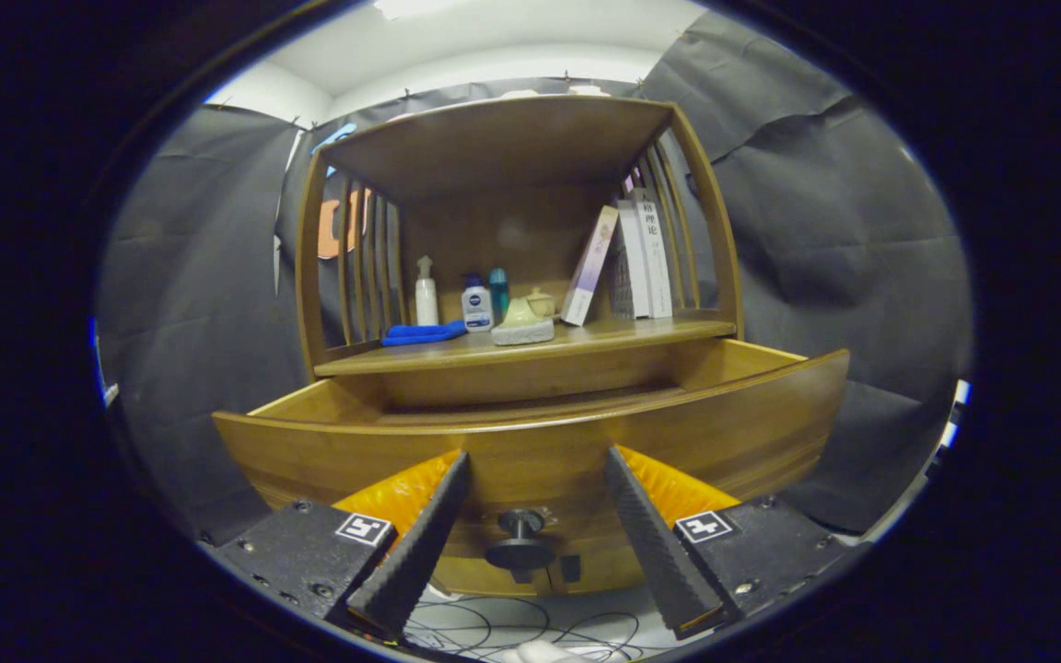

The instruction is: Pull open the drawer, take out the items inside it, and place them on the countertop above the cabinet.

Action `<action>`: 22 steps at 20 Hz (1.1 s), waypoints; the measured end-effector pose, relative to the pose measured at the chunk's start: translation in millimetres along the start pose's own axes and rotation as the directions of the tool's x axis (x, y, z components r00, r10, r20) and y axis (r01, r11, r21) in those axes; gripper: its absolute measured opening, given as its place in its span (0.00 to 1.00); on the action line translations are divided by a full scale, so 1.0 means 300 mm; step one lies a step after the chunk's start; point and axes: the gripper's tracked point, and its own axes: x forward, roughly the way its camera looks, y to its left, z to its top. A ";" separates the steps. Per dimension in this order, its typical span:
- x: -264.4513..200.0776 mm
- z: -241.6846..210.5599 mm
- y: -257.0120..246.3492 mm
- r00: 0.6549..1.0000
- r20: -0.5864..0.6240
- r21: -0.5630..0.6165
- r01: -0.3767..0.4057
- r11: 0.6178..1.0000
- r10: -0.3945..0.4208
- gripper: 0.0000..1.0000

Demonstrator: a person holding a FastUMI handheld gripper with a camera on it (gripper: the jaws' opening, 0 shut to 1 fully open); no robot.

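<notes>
A wooden cabinet (512, 276) stands against the dark cloth wall of the booth, with slatted sides and a roofed shelf space above its counter (530, 348). Below the counter the drawer (530, 442) is pulled out toward the camera, its curved front panel wide across the view; the inside floor of the drawer is hidden behind that front, so what lies in it cannot be told. On the counter, several books (634, 258) lean at the right end, one tilted against the others. Near the middle sit a pale green lidded pot (523, 320), a small white bottle with a dark cap (476, 307) and a teal bottle (499, 291) just behind it, then a white pump bottle (425, 293) to their left, with a blue cloth (422, 333) lying flat beside it. The gripper (536, 474) hangs before the drawer front with its fingers (420, 543) spread apart, grasping nothing; the dark round drawer knob (519, 539) shows between them, touching neither finger. Thin cables (494, 631) lie on the floor beneath.
</notes>
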 end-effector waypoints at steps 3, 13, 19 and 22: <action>0.030 0.011 0.004 1.000 0.001 0.002 0.006 1.000 -0.006 0.97; 0.189 0.035 0.009 1.000 0.001 -0.003 0.012 1.000 -0.012 0.98; 0.295 0.052 0.017 1.000 0.005 0.009 0.017 1.000 -0.017 0.97; 0.346 0.060 0.015 1.000 0.011 -0.002 0.016 1.000 -0.016 0.98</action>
